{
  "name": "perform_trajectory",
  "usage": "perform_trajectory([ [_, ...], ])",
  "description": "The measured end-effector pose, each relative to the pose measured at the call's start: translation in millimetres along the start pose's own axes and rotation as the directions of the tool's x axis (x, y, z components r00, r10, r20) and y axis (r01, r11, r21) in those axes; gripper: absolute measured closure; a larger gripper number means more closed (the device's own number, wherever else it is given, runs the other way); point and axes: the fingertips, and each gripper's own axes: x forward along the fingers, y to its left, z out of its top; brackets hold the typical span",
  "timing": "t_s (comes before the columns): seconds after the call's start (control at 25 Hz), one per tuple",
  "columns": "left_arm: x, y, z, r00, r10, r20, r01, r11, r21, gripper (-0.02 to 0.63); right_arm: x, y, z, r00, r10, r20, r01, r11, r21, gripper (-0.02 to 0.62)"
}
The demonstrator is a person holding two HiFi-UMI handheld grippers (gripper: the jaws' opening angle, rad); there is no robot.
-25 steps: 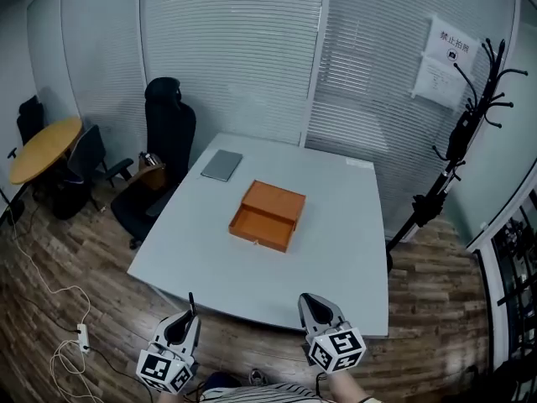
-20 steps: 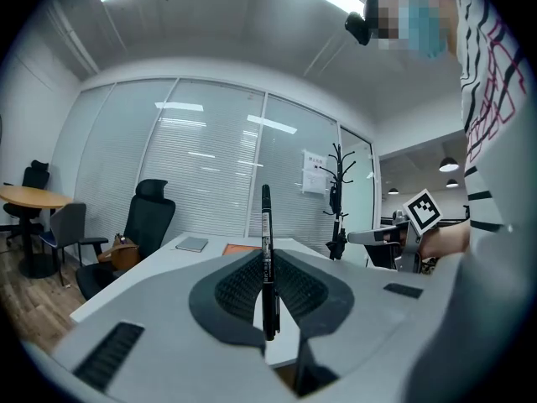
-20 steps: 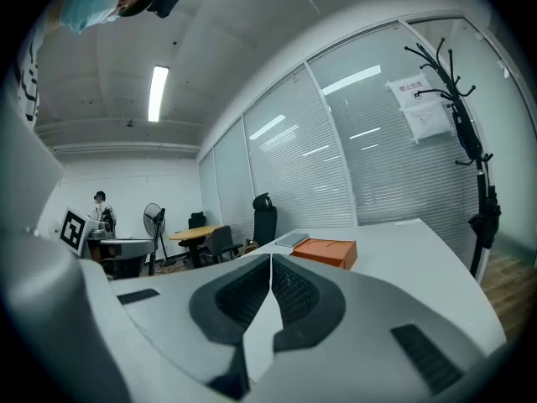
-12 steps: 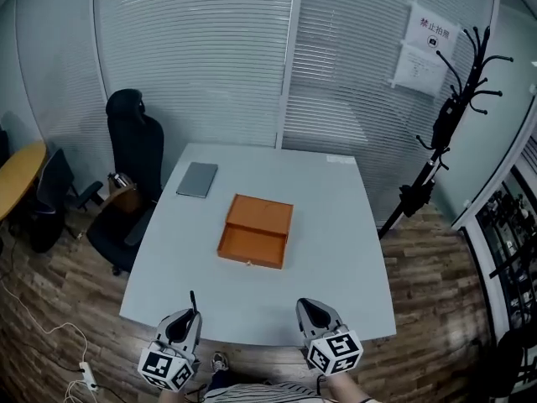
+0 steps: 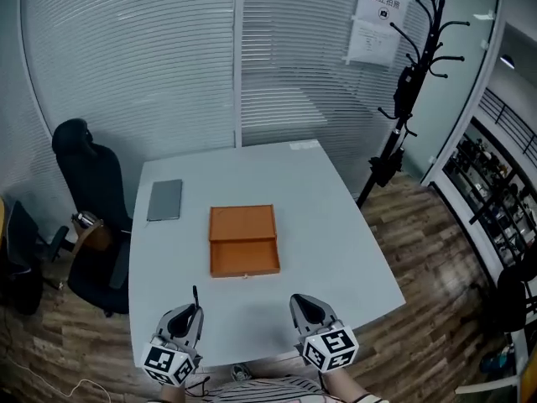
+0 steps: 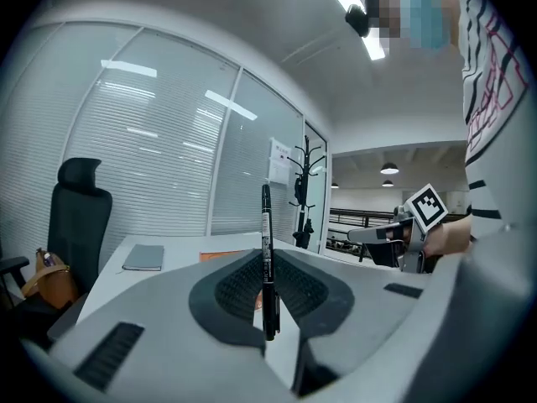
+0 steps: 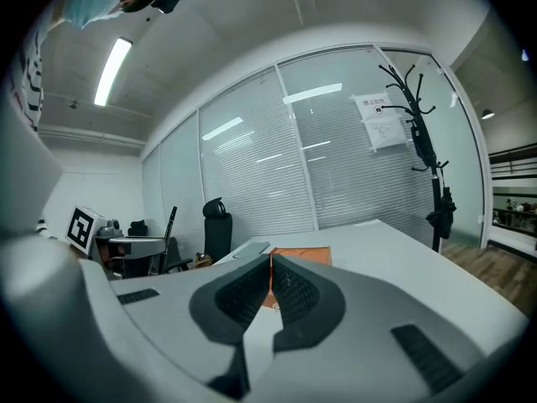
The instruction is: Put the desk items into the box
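An open orange box (image 5: 243,240) lies flat at the middle of the pale grey table (image 5: 336,217), its lid folded back. A grey notebook (image 5: 164,200) rests on the table's far left part. My left gripper (image 5: 190,311) hovers over the near table edge, shut on a black pen (image 5: 195,296) that stands upright between its jaws. In the left gripper view the pen (image 6: 267,263) rises straight from the closed jaws. My right gripper (image 5: 301,302) hangs beside it at the near edge, shut with nothing in it; beyond its jaws shows the box (image 7: 300,258).
A black office chair (image 5: 92,183) stands left of the table with a brown bag (image 5: 91,232) by it. A black coat stand (image 5: 403,99) rises at the far right. Slatted glass walls close the back. Wooden floor surrounds the table.
The head view has swung left around the table, so the box now sits squarely ahead and nearer. Both grippers keep their places low in the frame; the pen stays held.
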Motion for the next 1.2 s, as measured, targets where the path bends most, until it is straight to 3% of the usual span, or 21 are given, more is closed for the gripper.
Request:
perform_trajectory([
  [0.28,37.5,28.5,3.1,0.986,-0.152,-0.070,0.157,0.984,0.080,0.551,6.4,8.0,-7.7,0.995,-0.102,0.002,0.102,0.994,0.024,0.569],
  [0.52,77.7,37.1,5.2,0.972,-0.215,-0.095,0.226,0.966,0.126,0.551,11.8,2.3,-11.7,0.992,-0.129,-0.001,0.129,0.991,0.031,0.569],
  [1.2,189.4,29.4,6.1,0.962,-0.167,-0.218,0.223,0.937,0.269,0.551,42.9,-64.7,-14.8,0.996,-0.024,-0.084,0.026,1.000,0.013,0.569],
])
